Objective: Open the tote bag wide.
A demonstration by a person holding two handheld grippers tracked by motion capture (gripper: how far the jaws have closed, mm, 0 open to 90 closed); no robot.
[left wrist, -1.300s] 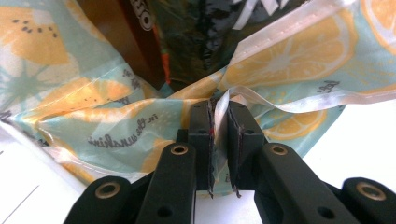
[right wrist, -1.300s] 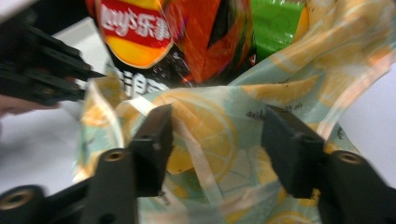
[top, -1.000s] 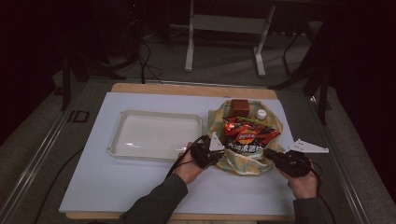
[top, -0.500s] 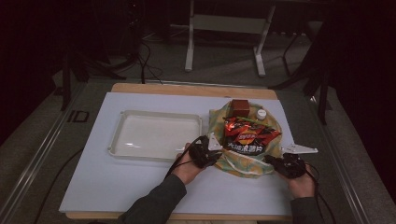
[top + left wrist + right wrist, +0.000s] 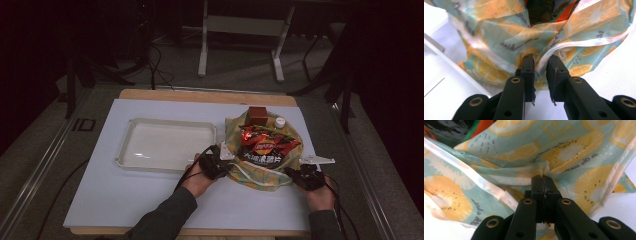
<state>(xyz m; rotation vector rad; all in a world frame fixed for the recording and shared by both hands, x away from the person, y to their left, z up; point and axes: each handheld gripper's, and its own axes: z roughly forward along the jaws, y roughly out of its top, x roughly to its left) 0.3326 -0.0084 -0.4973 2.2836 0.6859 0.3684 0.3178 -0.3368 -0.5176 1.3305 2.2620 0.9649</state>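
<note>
A drawstring bag (image 5: 260, 175) printed with orange slices lies on the white table top, its mouth spread wide. Inside it rests a red crisp packet (image 5: 267, 147), with a brown box (image 5: 258, 116) and a white-capped bottle (image 5: 280, 121) at its far side. My left gripper (image 5: 225, 159) is at the bag's left edge. Its jaws stand a little apart (image 5: 541, 58), with the white hem (image 5: 554, 51) at their tips and not pinched. My right gripper (image 5: 296, 175) is shut on a fold of the bag's cloth (image 5: 543, 178) at the near right edge.
A pale, shallow tray (image 5: 125, 150) sits left of the bag, close to my left hand. The white sheet (image 5: 150, 200) covers a wooden board. A metal stand (image 5: 240, 25) and cables are on the floor beyond the table.
My right gripper has sunk toward the table with the bag's right edge in it, shifting slightly left. The left hand has hardly moved.
</note>
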